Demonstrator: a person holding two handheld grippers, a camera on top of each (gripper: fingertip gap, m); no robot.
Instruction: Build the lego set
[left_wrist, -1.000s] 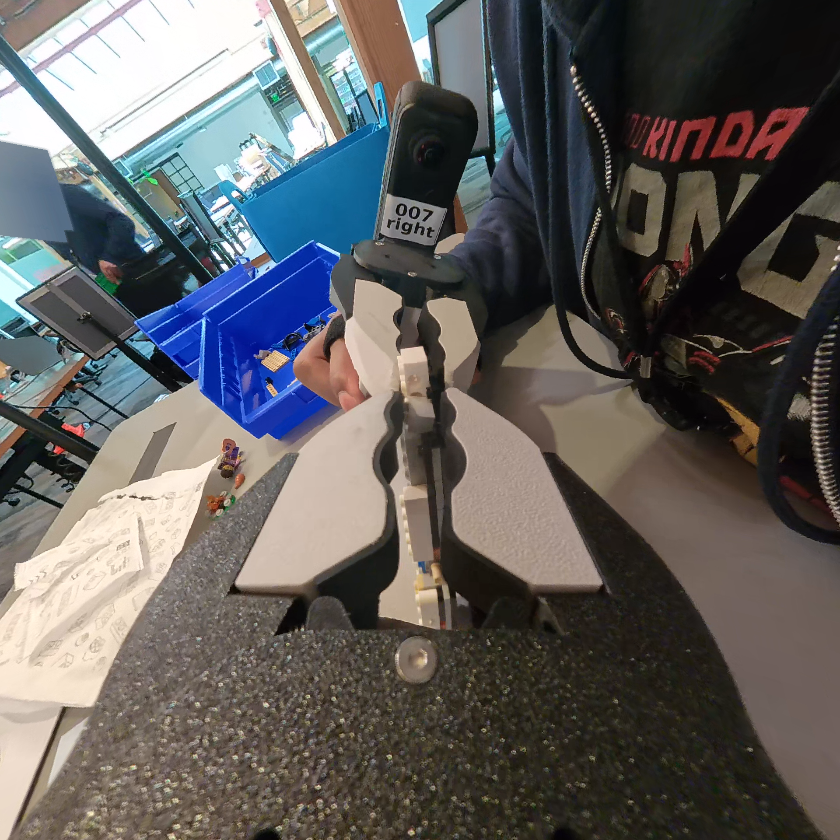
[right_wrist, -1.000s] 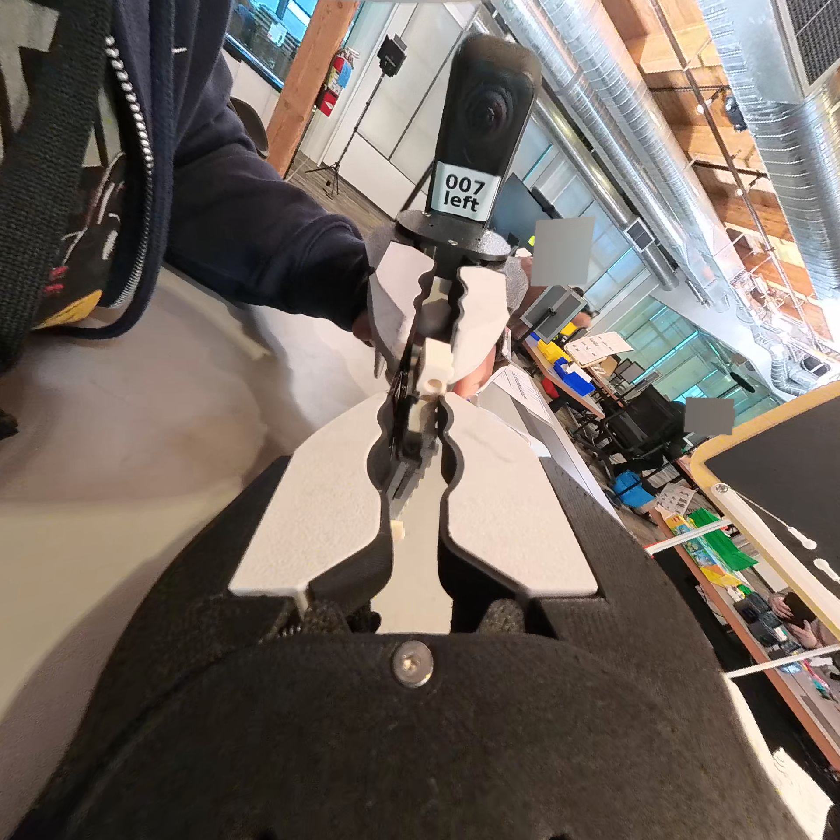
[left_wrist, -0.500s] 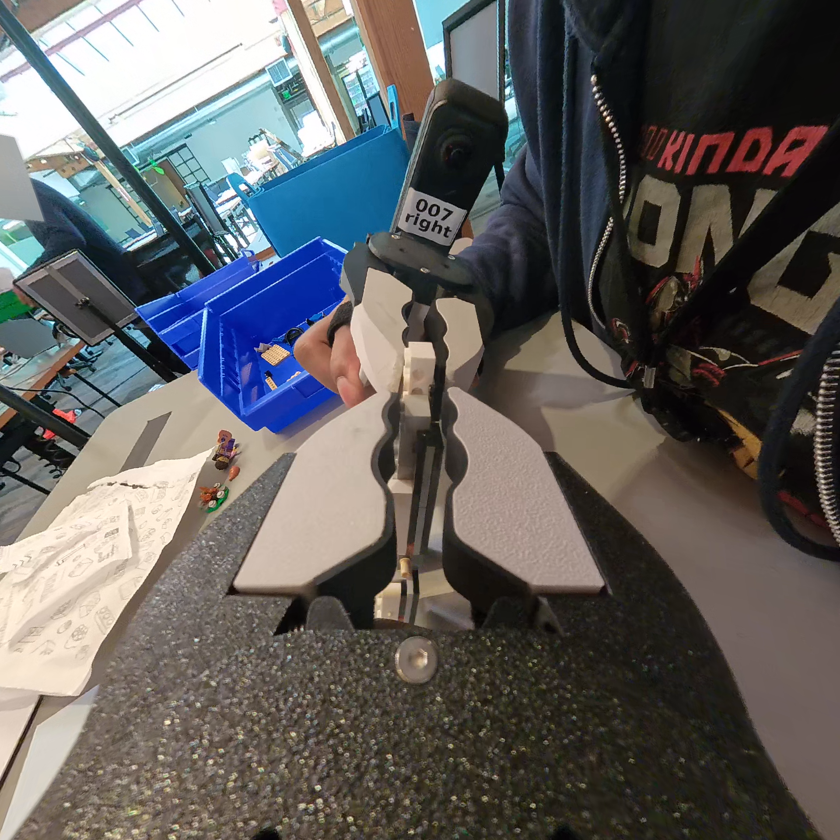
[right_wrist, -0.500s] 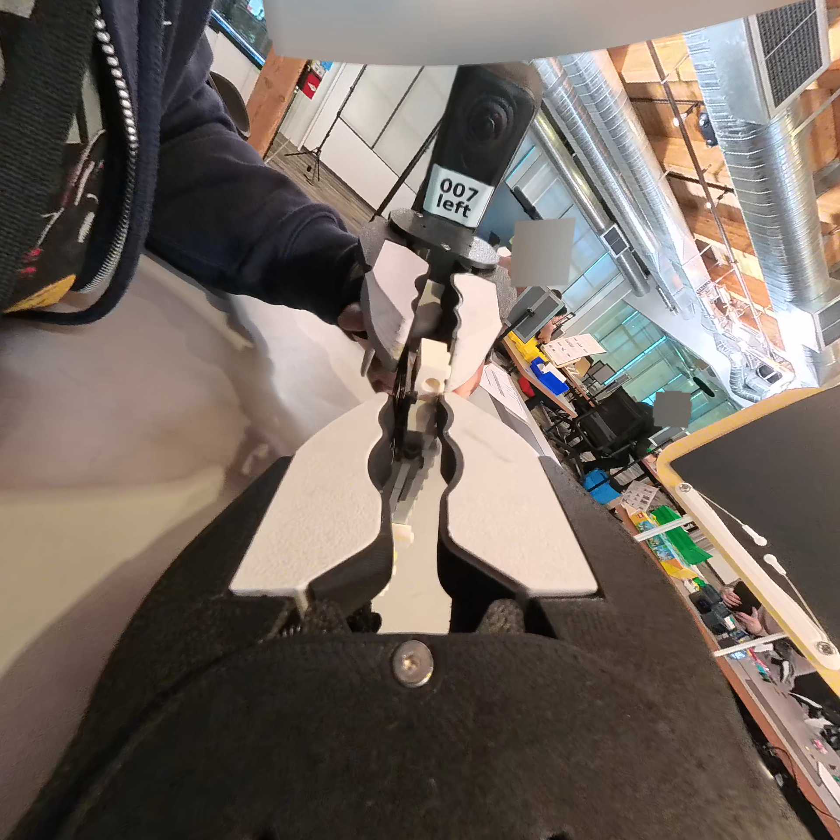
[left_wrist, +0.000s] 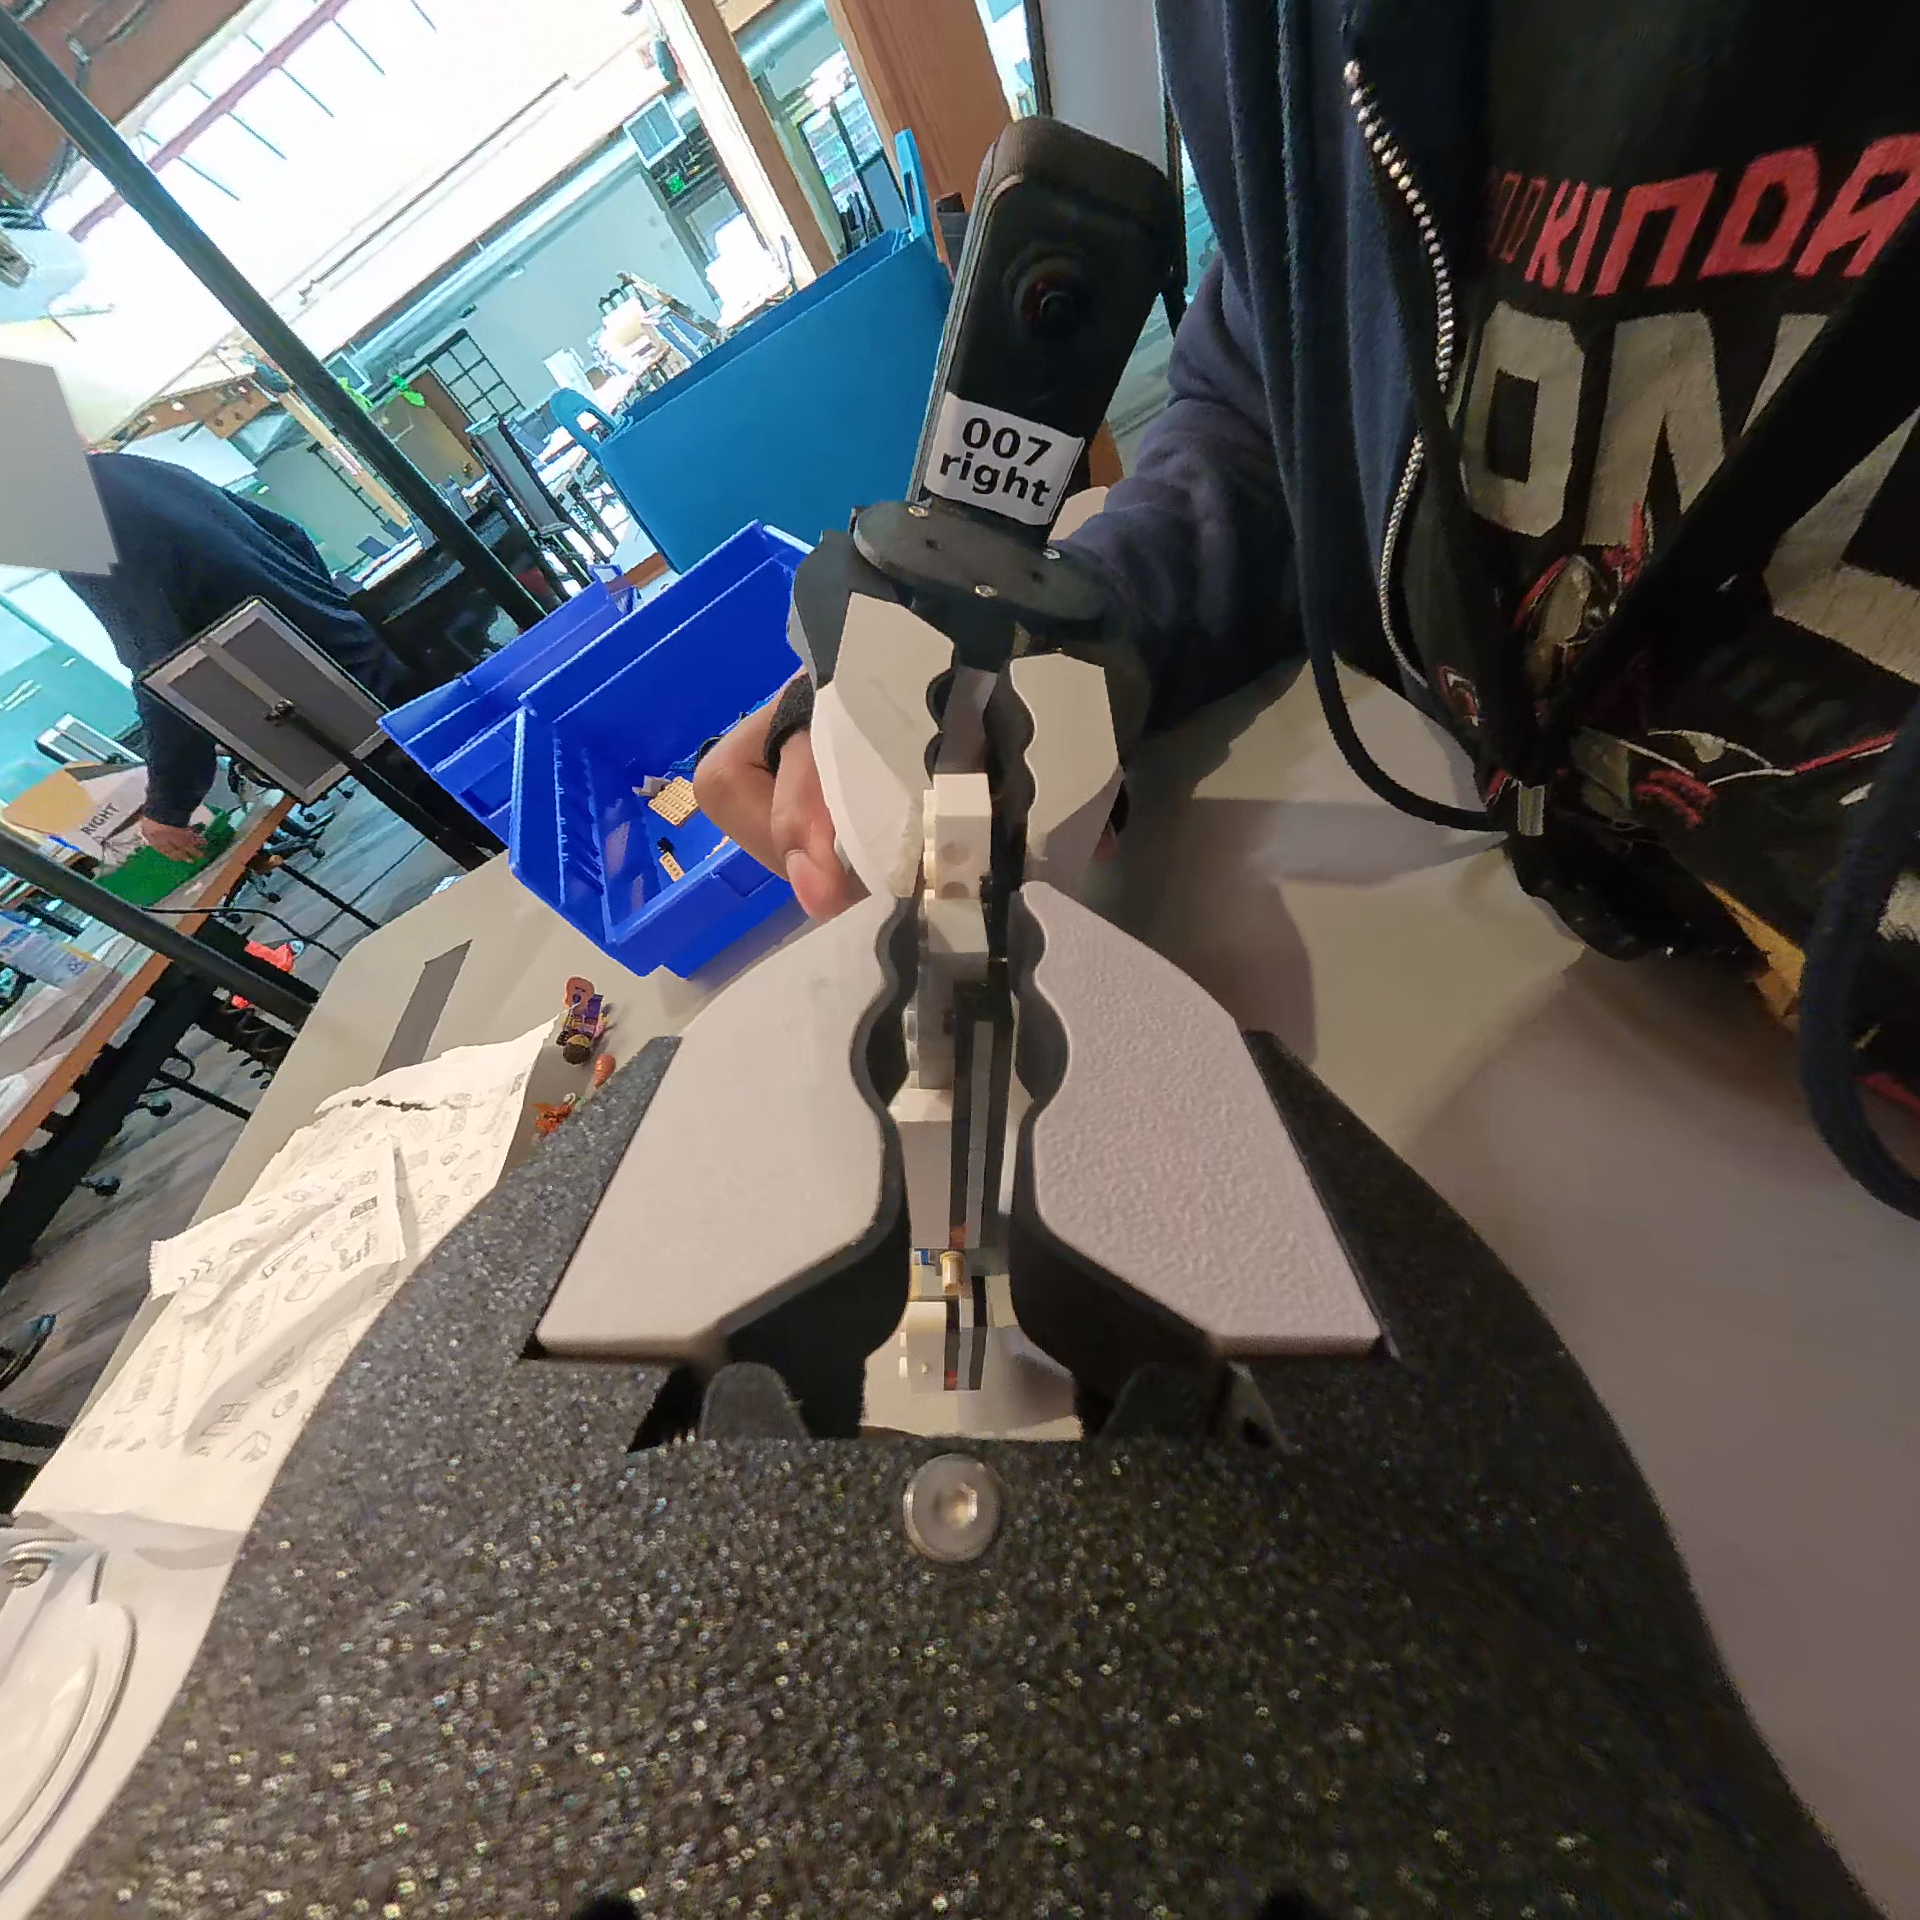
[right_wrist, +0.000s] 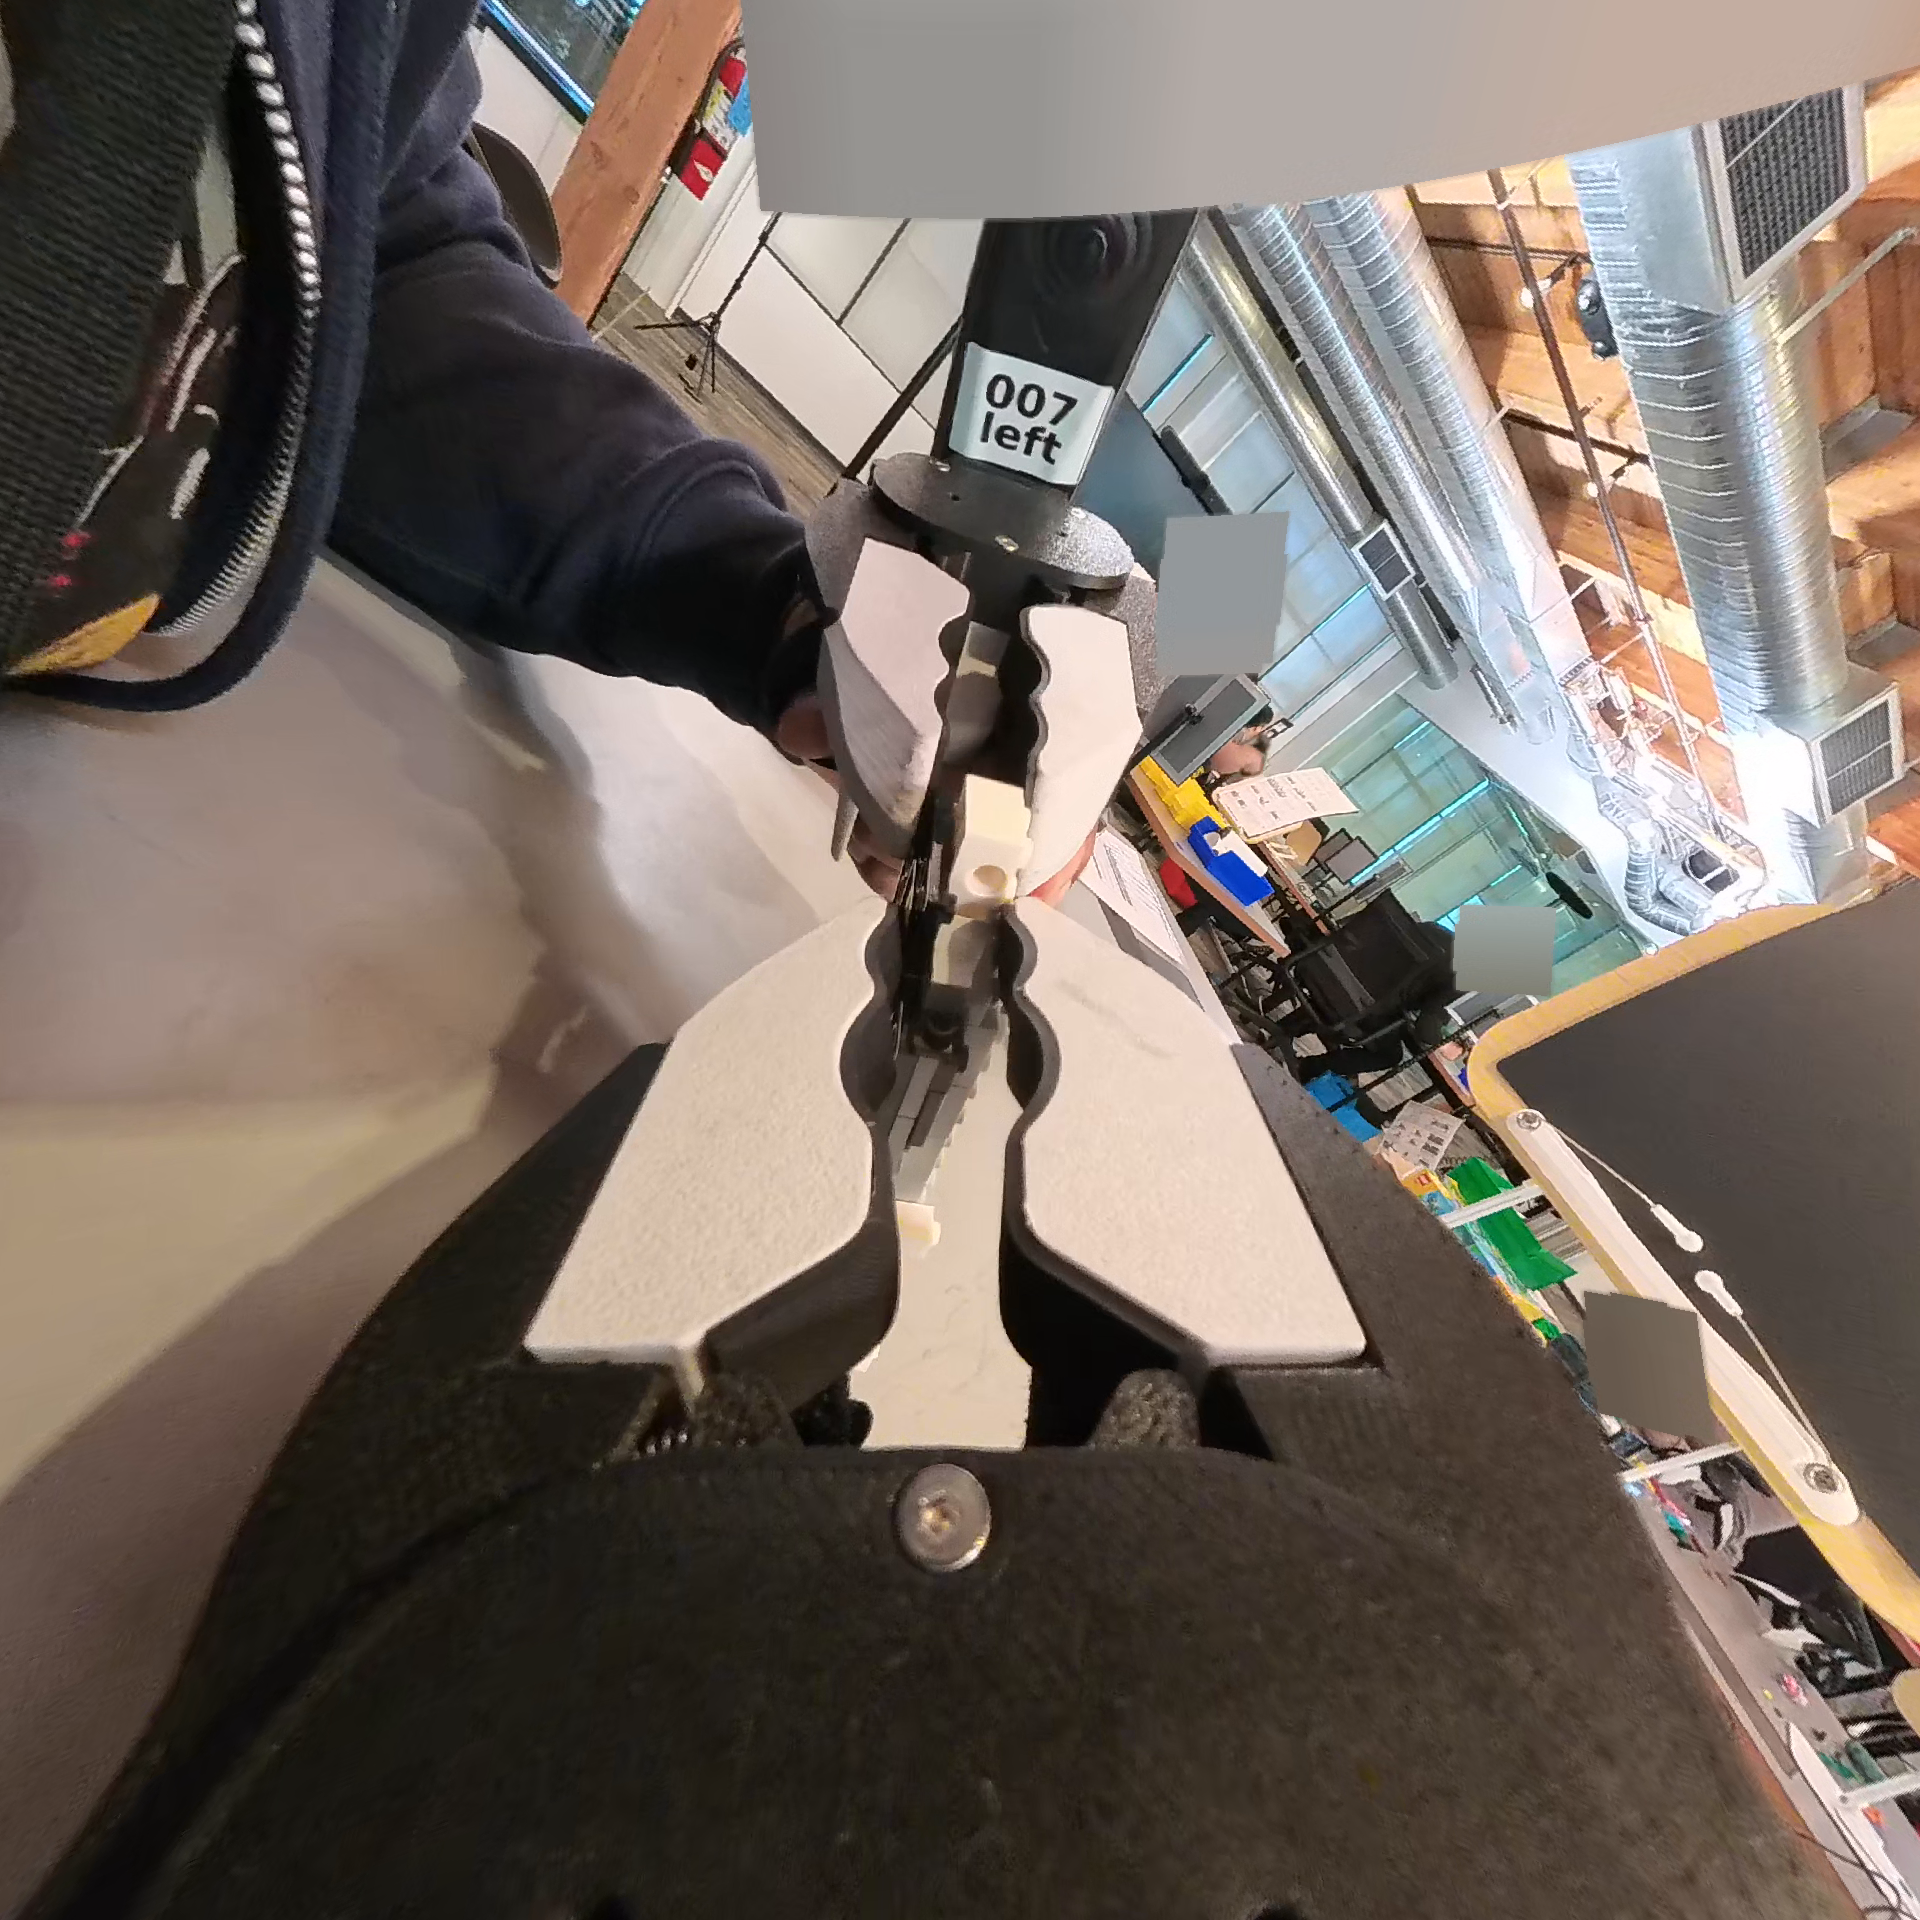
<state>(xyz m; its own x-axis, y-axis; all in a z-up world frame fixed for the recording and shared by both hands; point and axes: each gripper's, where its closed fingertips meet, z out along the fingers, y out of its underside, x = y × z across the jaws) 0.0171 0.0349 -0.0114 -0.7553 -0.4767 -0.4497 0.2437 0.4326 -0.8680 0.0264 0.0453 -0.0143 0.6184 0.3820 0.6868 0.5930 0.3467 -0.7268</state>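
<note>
Here a white-and-black brick build (left_wrist: 961, 997) is clamped from opposite ends by the left gripper (left_wrist: 956, 935) and the right gripper (right_wrist: 951, 935), tips nearly touching, jaws narrow, pads pressed on it. The build is held above the grey table (left_wrist: 1351, 831). Left of the build, a blue bin (left_wrist: 623, 790), paper sheet (left_wrist: 301, 1226) and small figures (left_wrist: 582, 1023) are seen.

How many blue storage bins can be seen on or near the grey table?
2: one open blue bin on the table beside the right gripper, and a second blue bin just behind it. More may be hidden.
</note>
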